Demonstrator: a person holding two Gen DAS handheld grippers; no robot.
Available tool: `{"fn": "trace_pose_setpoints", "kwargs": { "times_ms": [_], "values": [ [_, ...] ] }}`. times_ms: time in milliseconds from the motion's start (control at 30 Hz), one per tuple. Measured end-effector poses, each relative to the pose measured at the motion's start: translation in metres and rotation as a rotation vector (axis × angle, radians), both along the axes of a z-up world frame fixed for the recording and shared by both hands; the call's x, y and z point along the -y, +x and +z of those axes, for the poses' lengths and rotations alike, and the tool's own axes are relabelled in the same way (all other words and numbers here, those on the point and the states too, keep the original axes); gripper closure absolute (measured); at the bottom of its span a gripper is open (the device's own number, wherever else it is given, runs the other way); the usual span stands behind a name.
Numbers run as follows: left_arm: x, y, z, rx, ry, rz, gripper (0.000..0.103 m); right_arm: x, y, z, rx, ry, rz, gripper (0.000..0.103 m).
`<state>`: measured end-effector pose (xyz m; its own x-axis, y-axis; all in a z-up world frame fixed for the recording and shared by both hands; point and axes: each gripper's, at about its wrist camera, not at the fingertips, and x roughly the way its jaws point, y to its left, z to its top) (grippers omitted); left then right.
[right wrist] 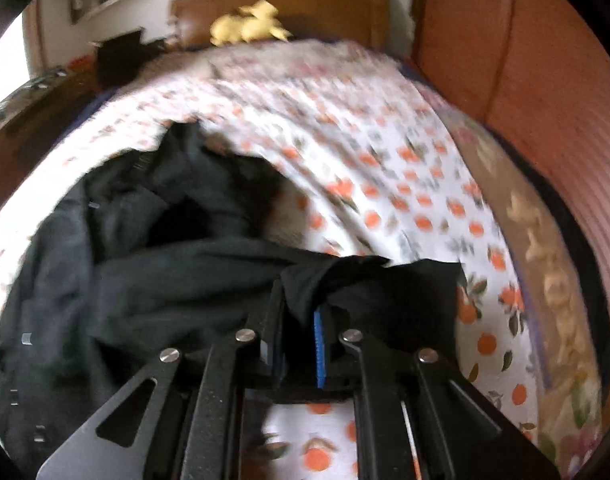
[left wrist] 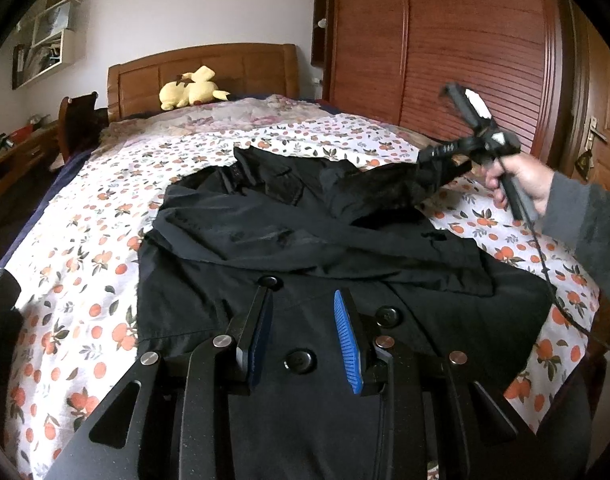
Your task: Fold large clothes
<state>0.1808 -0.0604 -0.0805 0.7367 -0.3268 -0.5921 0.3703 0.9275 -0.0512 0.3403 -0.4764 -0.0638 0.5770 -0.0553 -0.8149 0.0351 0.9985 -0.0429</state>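
A black coat [left wrist: 265,248] with large black buttons lies spread on the bed. My left gripper [left wrist: 303,300] is open and empty, hovering low over the coat's front near the buttons. My right gripper [right wrist: 299,312] is shut on a black sleeve [right wrist: 369,280] of the coat and holds it lifted above the bedsheet. In the left wrist view the right gripper [left wrist: 437,164] shows at the right, held by a hand, with the sleeve [left wrist: 381,188] stretched from it toward the coat's middle. The right wrist view is blurred.
The bed carries an orange-patterned white sheet [left wrist: 85,248]. A yellow plush toy [left wrist: 191,88] sits by the wooden headboard [left wrist: 209,64]. A brown wardrobe [left wrist: 445,40] stands along the right side. A desk [left wrist: 17,152] stands at the left.
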Motion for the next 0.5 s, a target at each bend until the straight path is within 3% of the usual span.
{"fn": "trace_pose_setpoints", "kwargs": {
  "times_ms": [200, 500],
  "values": [
    [-0.016, -0.016, 0.009, 0.027, -0.009, 0.028, 0.070, -0.085, -0.018, 0.084, 0.127, 0.009, 0.163, 0.091],
    [-0.045, -0.040, 0.025, 0.073, -0.032, 0.077, 0.070, -0.211, -0.066, 0.148, 0.203, 0.035, 0.405, 0.089]
  ]
}}
